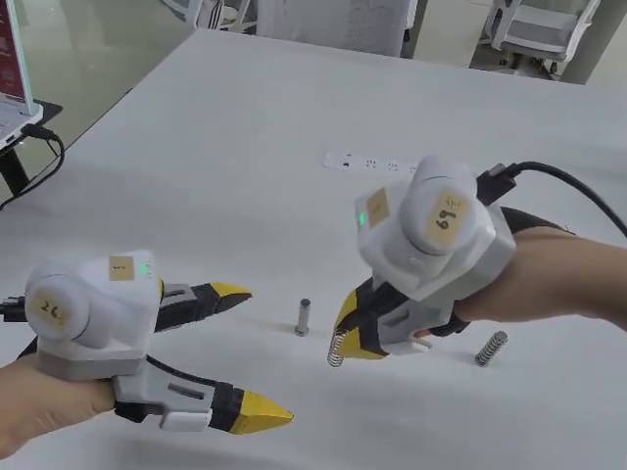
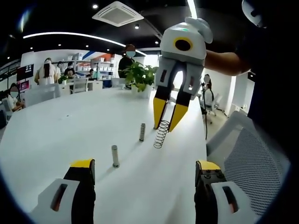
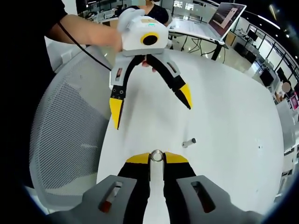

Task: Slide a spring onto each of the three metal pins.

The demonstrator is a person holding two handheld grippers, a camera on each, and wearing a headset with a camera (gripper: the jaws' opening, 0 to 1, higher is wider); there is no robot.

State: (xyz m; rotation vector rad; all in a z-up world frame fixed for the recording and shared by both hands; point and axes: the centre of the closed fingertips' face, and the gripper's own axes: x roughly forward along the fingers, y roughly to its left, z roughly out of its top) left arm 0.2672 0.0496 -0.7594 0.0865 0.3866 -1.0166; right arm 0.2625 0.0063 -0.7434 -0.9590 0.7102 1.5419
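Over the table point(image 1: 245, 147), right gripper point(image 1: 348, 338) tilts down, jaws pinching a spring point(image 1: 336, 350); left gripper point(image 1: 266, 353) level, jaws spread empty.

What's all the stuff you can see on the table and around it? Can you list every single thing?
table: one, white, under everything.
metal pin: one, silver, standing upright on the table between the two tongs.
held spring: one, silver, pinched in the right tongs, just beside the pin.
loose spring: one, silver, on the table on the far side of the right tongs from the pin.
power strip: one, white, farther back on the table.
laptop: one, grey, open on a stand beside the table.
left tongs: one, white with yellow tips, open, holding nothing.
right tongs: one, white with yellow tips, shut on the held spring.
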